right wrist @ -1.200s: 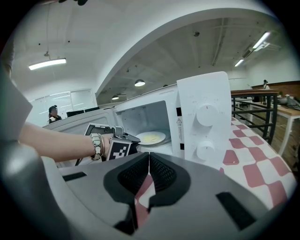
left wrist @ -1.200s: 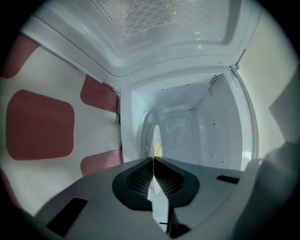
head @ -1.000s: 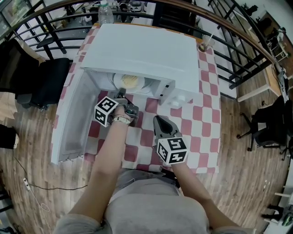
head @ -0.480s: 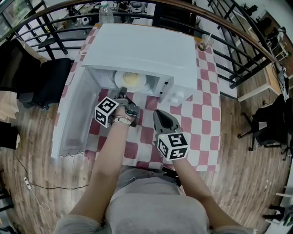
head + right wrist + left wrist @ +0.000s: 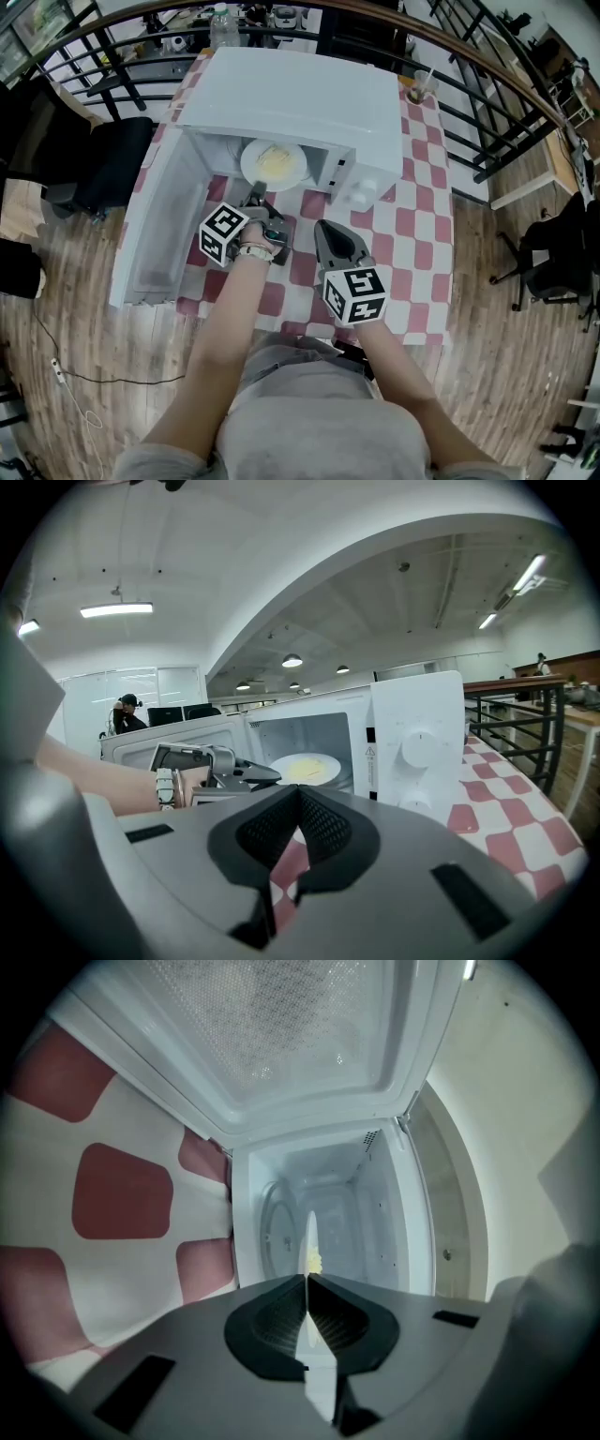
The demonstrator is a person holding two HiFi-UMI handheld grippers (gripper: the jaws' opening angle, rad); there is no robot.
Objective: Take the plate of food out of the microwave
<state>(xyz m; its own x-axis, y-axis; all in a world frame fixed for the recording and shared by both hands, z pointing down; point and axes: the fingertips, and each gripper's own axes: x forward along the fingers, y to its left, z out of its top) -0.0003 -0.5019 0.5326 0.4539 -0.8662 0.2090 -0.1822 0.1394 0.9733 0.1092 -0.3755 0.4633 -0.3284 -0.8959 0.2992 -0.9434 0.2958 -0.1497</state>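
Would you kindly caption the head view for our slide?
Left gripper clamps the plate of food at the open microwave; right gripper hovers shut.

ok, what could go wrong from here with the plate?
1. The left gripper pinches the plate by its near rim only. The plate could tip and the food slide off.
2. The right gripper is shut, empty and apart from the plate, so nothing backs up that one grip.
3. The door stands open beside the left gripper. A swing that way might knock it.
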